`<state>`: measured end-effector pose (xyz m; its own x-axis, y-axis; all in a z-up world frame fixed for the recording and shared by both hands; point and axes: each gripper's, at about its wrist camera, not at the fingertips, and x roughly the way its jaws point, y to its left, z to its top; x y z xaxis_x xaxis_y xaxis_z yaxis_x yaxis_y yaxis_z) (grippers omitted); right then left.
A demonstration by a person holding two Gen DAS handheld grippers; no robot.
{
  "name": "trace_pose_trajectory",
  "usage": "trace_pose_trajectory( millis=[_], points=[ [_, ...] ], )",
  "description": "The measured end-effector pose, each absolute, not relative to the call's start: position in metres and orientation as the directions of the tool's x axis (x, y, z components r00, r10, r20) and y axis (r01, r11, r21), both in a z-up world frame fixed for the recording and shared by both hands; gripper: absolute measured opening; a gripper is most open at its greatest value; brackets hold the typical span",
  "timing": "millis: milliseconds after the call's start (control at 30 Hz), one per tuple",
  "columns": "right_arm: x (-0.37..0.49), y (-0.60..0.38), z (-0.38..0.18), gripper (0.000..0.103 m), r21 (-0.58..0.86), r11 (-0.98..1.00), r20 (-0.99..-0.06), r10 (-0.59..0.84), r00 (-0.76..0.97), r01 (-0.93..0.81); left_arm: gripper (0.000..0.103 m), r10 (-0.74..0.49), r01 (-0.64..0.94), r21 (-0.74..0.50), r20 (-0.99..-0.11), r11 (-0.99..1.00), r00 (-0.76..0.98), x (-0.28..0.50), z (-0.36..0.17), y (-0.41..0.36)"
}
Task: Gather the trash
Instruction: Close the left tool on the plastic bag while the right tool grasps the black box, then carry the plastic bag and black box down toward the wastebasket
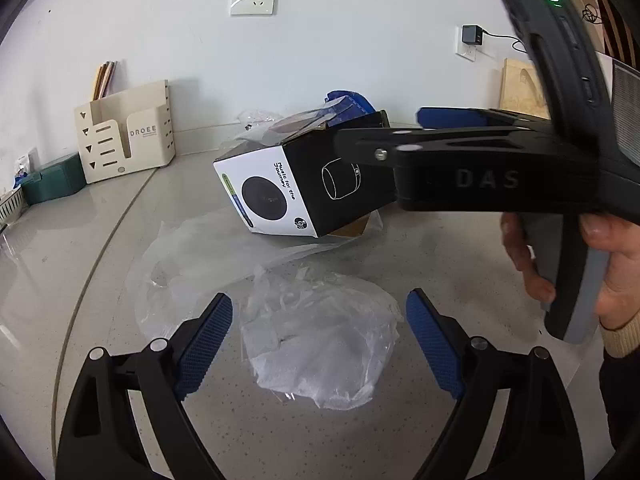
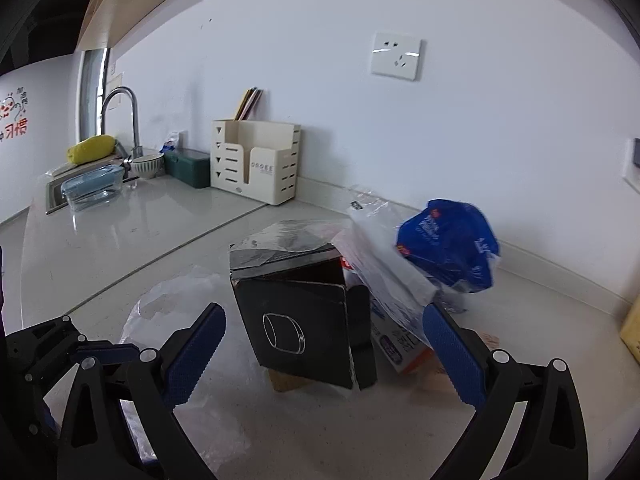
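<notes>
Left wrist view: wide-open, empty left gripper [image 1: 319,344] straddles the crumpled clear plastic bag [image 1: 320,336] on the speckled grey counter [image 1: 440,264]; ideally close low, gathering loose film, while the open, empty right gripper [image 2: 324,356] frames the black-and-white cardboard speaker box [image 2: 300,312].

The right gripper [image 1: 400,136] reached across the speaker box [image 1: 296,188] in the left wrist view and covered its right end, so I couldn't tell whether the pads touched it. The blue package [image 2: 452,248] was smeared with blur and its print was unreadable. The crumpled plastic wrap [image 1: 320,340] hid the counter [image 1: 80,240] under it. The small print on the box's side was too tiny to read.
</notes>
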<state>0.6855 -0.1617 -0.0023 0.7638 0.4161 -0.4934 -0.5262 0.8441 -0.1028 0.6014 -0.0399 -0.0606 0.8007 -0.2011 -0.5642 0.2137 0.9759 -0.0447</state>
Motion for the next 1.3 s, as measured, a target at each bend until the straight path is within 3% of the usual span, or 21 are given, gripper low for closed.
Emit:
trace_pose_trajectory(
  millis=[100, 433, 533, 633, 767, 833, 1133, 1300],
  points=[
    [0.702, -0.157, -0.008, 0.100, -0.096, 0.823, -0.518, 0.438, 0.735, -0.559, 0.075, -0.219, 0.228, -0.062, -0.606, 0.972, 0.765, 0.613, -0.065, -0.044],
    [0.713, -0.161, -0.008, 0.097, 0.018, 0.748, -0.530, 0.570, 0.628, -0.663, 0.066, -0.239, 0.227, -0.099, -0.616, 0.969, 0.751, 0.616, -0.067, -0.040],
    [0.715, -0.157, -0.013, 0.066, 0.005, 0.743, -0.564, 0.555, 0.611, -0.669, 0.062, -0.258, 0.232, -0.126, -0.620, 0.965, 0.741, 0.617, -0.068, -0.038],
    [0.721, -0.159, -0.018, 0.061, 0.052, 0.740, -0.590, 0.565, 0.577, -0.671, 0.054, -0.275, 0.229, -0.155, -0.629, 0.961, 0.727, 0.621, -0.070, -0.035],
    [0.724, -0.165, -0.016, 0.042, 0.089, 0.738, -0.584, 0.583, 0.565, -0.669, 0.048, -0.280, 0.228, -0.164, -0.616, 0.960, 0.736, 0.621, -0.071, -0.032],
    [0.722, -0.167, -0.015, 0.038, 0.099, 0.736, -0.575, 0.591, 0.565, -0.669, 0.046, -0.276, 0.225, -0.162, -0.605, 0.961, 0.746, 0.619, -0.070, -0.032],
    [0.706, -0.168, -0.007, 0.007, 0.088, 0.720, -0.537, 0.617, 0.576, -0.689, 0.044, -0.296, 0.234, -0.182, -0.556, 0.955, 0.777, 0.605, -0.066, -0.024],
    [0.700, -0.170, -0.001, 0.007, 0.062, 0.741, -0.531, 0.592, 0.607, -0.669, 0.044, -0.293, 0.232, -0.180, -0.539, 0.956, 0.790, 0.594, -0.060, -0.017]
  ],
)
